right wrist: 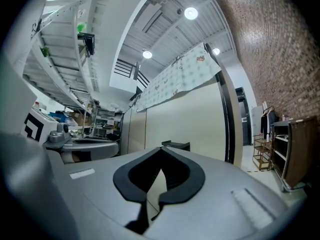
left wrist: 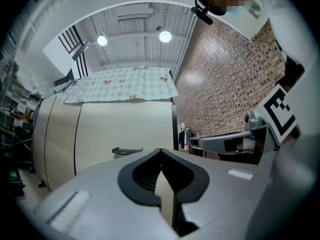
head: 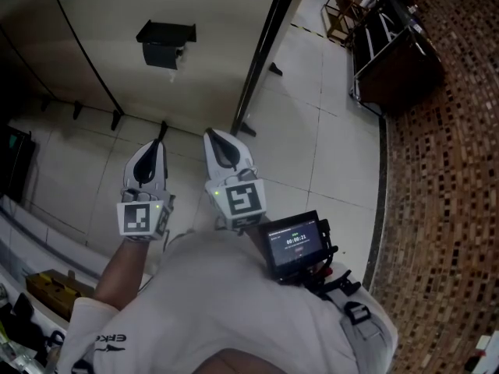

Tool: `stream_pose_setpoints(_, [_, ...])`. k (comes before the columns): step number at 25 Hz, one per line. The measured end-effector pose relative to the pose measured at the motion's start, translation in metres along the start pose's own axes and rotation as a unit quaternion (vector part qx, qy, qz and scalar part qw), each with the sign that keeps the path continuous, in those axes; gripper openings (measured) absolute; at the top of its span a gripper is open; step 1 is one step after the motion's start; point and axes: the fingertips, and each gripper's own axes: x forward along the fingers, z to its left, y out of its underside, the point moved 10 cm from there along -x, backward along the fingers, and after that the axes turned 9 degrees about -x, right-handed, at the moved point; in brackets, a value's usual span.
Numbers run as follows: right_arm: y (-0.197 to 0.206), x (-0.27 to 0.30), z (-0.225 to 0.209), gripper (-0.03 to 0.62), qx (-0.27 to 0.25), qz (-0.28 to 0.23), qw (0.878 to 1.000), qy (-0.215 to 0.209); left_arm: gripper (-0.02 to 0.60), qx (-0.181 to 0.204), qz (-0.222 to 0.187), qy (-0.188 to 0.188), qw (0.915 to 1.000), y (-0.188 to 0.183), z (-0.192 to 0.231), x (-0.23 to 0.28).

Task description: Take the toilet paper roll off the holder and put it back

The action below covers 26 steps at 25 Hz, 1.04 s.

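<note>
We face a broad beige panelled wall (head: 93, 22) that stands on short black feet over a floor of pale square tiles (head: 312, 146). To our right runs a wall of small brown and tan mosaic bricks (head: 452, 209). A dark cabinet on a metal frame (head: 394, 61) stands against it, well apart from where we work. A slim black upright post (head: 263, 53) closes the right edge of the beige wall.

Below us we see the person's white shirt (head: 226, 302), with a small black device with a lit screen (head: 295, 244) fixed at the chest.

We hold both tools side by side, low in front of the body and pointed at the wall. The left hand-held gripper (head: 156, 148) has its grey jaws pressed together with only the wall showing past them. The right hand-held gripper (head: 218, 140) is likewise fully closed and carries nothing. Bare floor tiles lie between their tips and the wall.

At the lower left sits a yellowish cardboard box (head: 47, 291) on a cluttered shelf.

The black wall-mounted toilet paper holder with a flat lid (head: 165, 41) sits high on the beige wall, well apart from both tools and left of the post. A small pale patch (head: 176, 54) under the lid's right end may be the toilet paper roll, but we cannot tell.
</note>
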Motion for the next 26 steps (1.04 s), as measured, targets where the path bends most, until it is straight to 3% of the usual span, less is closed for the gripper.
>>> stream_pose_setpoints(26, [0.004, 0.010, -0.009, 0.012, -0.003, 0.006, 1.000, -0.022, 0.003, -0.002, -0.004, -0.011, 0.9999, 0.004, -0.001, 0.010])
